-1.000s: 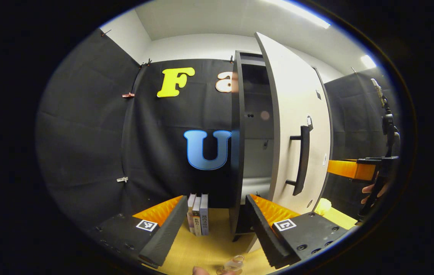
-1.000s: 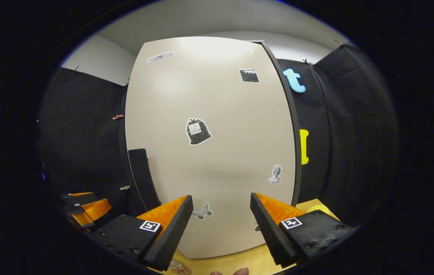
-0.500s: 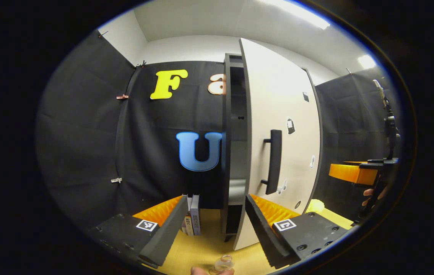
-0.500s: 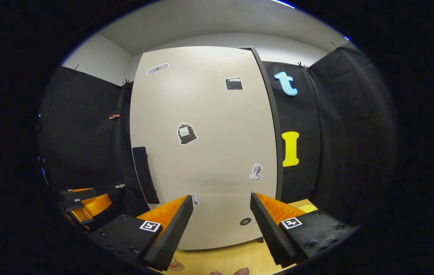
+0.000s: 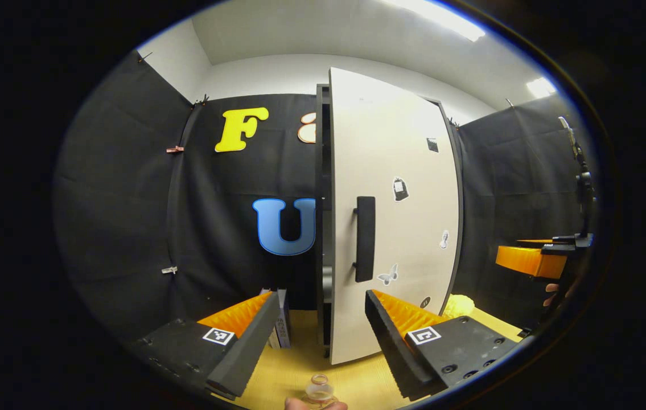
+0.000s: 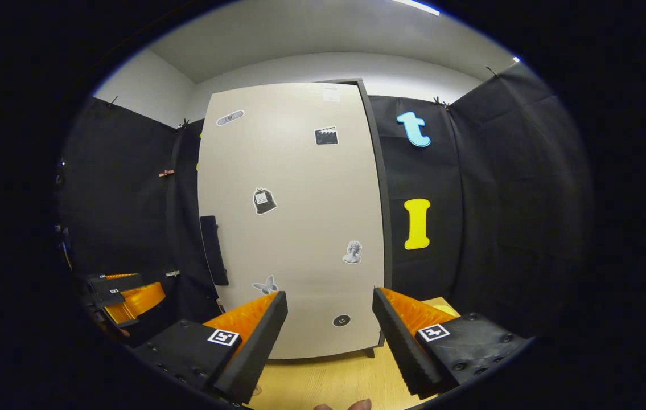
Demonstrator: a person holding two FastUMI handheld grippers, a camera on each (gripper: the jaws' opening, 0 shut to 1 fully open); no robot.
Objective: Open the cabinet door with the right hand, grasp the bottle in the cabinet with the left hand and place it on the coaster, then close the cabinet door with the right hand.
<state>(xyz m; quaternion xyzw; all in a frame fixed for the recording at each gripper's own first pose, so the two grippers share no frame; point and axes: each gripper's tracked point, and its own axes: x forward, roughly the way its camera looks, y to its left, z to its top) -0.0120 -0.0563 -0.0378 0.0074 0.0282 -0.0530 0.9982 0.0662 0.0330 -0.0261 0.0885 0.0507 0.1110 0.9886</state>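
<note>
So up close in the left gripper view, the left gripper [image 5: 314, 336] has its fingers spread wide with nothing between them. Right under it, at the bottom edge, sits the bottle [image 5: 319, 392], small and clear, upright on the wooden table [image 5: 300, 364]. Can't actually make out the coaster beneath it, it's cut off down there, so I can't say for sure it's on it. Looks like the fetch-and-place part is done though.

The right gripper [image 6: 328, 336] is also wide open and empty, pointed at the cabinet door [image 6: 300, 228] but not touching it.

Further back, the door is nearly shut. From the left gripper view a thin dark gap is left on the handle [image 5: 364, 239] side, where the cabinet [image 5: 321, 199] edge shows. My guess is all that's left is a last nudge to seat it flush. Some books [image 5: 280, 327] stand just beside the cabinet, and something yellow [image 5: 458, 306] sits off to the other side.
</note>
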